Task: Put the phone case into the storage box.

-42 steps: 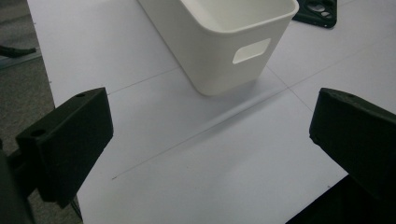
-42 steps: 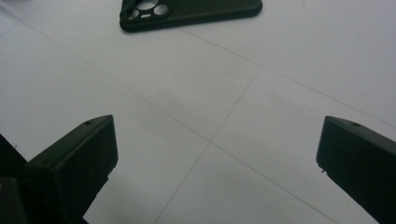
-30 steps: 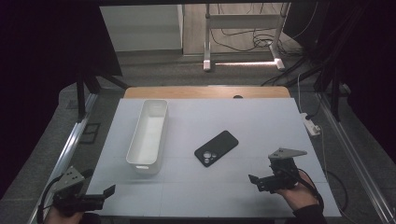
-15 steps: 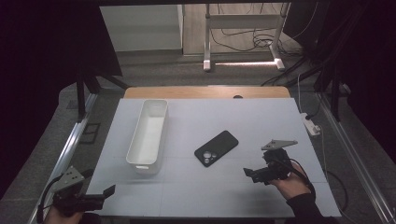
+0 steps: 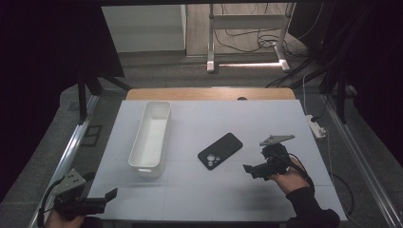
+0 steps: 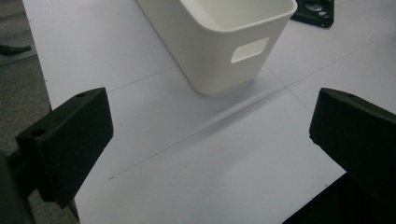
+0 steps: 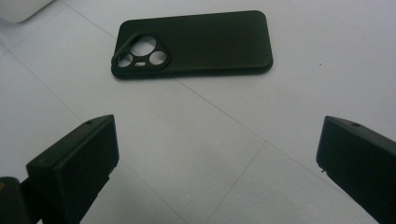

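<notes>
Nearest, at the front left corner of the desk (image 5: 285, 118), well short of the white bin (image 5: 151, 137): left gripper (image 5: 102, 202), jaws spread wide and holding nothing, resting low by the desk edge and aimed toward the bin's near end. From the left gripper view, just bare desk between those jaws, with the bin's short wall and its handle cut-out (image 6: 250, 50) ahead and a corner of the phone case (image 6: 315, 10) past the bin. Farther in, to the right of the bin and near the front right part of the desk: right gripper (image 5: 251, 169), jaws likewise wide apart and empty, pointed at the black phone case (image 5: 220, 150). Case lying flat on the desk, camera cut-outs up, just beside the right gripper's tips but not touched, and apart from the bin. In the right gripper view, case (image 7: 194, 44) lying crosswise ahead of the open jaws, with clear desk between. Beyond the case, bin standing upright and lengthwise, empty as far as can be seen. By the look of it, barely begun: approach under way, no grasp made, nothing lifted, nothing placed. Probably left to do: closing on the case, raising it, carrying it over to the bin and letting go there, if the bin is indeed where it belongs
</notes>
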The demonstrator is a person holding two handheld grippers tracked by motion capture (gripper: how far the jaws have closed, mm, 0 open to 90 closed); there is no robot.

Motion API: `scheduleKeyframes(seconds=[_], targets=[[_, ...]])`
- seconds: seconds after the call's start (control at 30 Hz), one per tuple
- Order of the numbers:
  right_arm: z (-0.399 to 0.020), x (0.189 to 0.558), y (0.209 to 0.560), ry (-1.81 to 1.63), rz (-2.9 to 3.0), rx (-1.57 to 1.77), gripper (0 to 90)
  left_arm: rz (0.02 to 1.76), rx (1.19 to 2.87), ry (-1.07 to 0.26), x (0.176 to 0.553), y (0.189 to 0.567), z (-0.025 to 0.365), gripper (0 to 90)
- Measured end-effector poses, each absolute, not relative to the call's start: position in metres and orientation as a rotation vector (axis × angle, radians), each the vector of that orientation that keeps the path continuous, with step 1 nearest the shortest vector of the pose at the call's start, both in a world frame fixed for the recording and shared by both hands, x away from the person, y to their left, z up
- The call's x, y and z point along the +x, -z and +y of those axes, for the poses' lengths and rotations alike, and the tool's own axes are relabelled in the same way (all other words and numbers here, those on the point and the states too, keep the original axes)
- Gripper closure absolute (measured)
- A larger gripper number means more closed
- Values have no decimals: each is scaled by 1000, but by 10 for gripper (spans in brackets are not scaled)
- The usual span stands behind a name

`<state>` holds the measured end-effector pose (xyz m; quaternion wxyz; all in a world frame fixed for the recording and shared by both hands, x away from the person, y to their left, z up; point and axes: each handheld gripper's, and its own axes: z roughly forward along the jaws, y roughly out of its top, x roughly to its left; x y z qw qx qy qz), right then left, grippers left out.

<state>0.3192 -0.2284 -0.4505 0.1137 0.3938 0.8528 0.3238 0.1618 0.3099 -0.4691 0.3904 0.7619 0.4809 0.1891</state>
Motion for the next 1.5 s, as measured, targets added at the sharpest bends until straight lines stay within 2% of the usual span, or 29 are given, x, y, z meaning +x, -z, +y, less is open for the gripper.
scheduleKeyframes(seconds=[1.5], targets=[[-181, 382, 459, -834, 2570, 1125, 0, 1214, 1944, -466, 163, 469, 310, 4]])
